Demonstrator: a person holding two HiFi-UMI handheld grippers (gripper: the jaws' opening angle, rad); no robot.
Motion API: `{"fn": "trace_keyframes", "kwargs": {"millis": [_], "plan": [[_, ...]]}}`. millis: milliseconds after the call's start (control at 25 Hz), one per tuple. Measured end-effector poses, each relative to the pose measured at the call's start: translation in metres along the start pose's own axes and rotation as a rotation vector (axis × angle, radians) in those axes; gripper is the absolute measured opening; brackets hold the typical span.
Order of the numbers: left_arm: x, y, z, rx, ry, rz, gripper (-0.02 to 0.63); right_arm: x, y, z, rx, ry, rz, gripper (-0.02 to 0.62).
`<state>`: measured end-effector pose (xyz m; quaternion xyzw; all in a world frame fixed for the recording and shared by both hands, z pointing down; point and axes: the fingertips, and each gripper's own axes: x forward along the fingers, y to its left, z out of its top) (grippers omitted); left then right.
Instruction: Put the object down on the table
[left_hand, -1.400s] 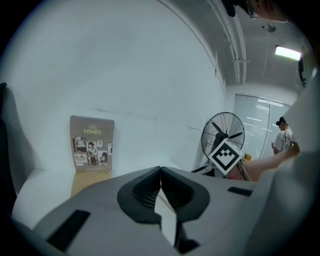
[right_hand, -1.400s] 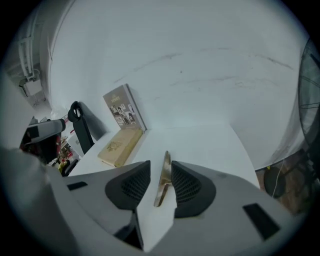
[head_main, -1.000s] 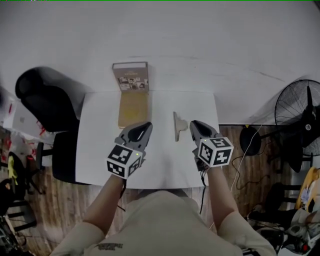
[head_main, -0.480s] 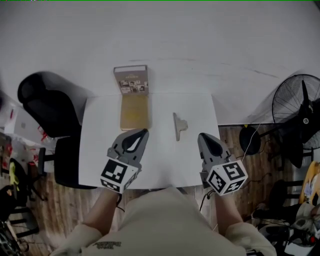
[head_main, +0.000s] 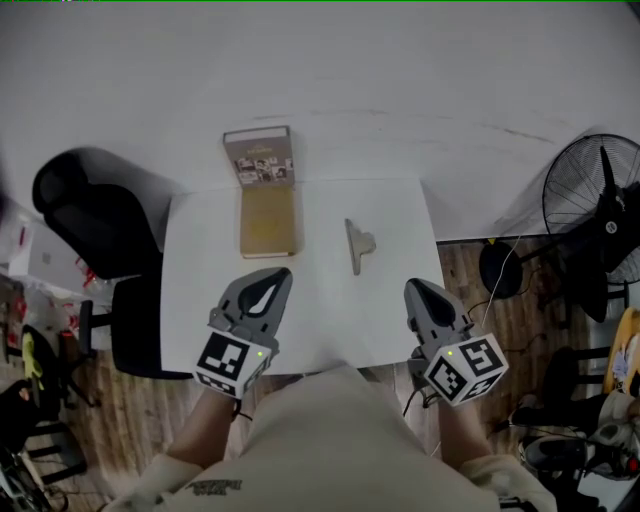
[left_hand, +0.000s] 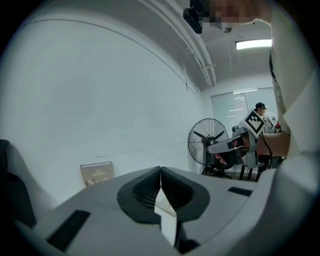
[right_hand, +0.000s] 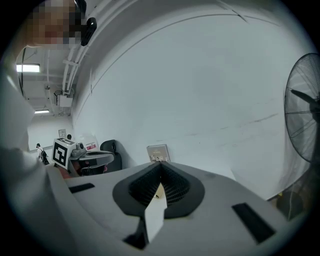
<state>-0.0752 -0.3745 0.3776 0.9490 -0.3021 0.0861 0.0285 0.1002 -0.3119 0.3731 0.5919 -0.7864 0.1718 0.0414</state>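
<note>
A small grey-beige object (head_main: 357, 244), a narrow bar with a lobe on its right side, lies alone on the white table (head_main: 320, 320), right of centre. My right gripper (head_main: 413, 288) is at the table's near right corner, well short of the object, jaws shut and empty. My left gripper (head_main: 276, 274) hovers over the near left part of the table, also shut on nothing. In the left gripper view the jaws meet at the left gripper (left_hand: 160, 171); in the right gripper view they meet at the right gripper (right_hand: 161, 168).
A book (head_main: 259, 157) stands upright at the table's back edge, with a tan flat slab (head_main: 267, 221) lying in front of it. A black chair (head_main: 95, 225) is left of the table, a floor fan (head_main: 600, 215) to the right. A white wall lies beyond.
Both grippers have drawn back toward the person. The right gripper has left the grey-beige object's side, and the object stays on the table.
</note>
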Motion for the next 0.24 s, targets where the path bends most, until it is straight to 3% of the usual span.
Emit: {"fn": "trace_keyframes", "kwargs": {"millis": [240], "plan": [[-0.015,0.011,0.012,-0.018,-0.096,0.030,0.021,0.003,0.009,0.000,-0.015,0.011,-0.002,0.023]]}}
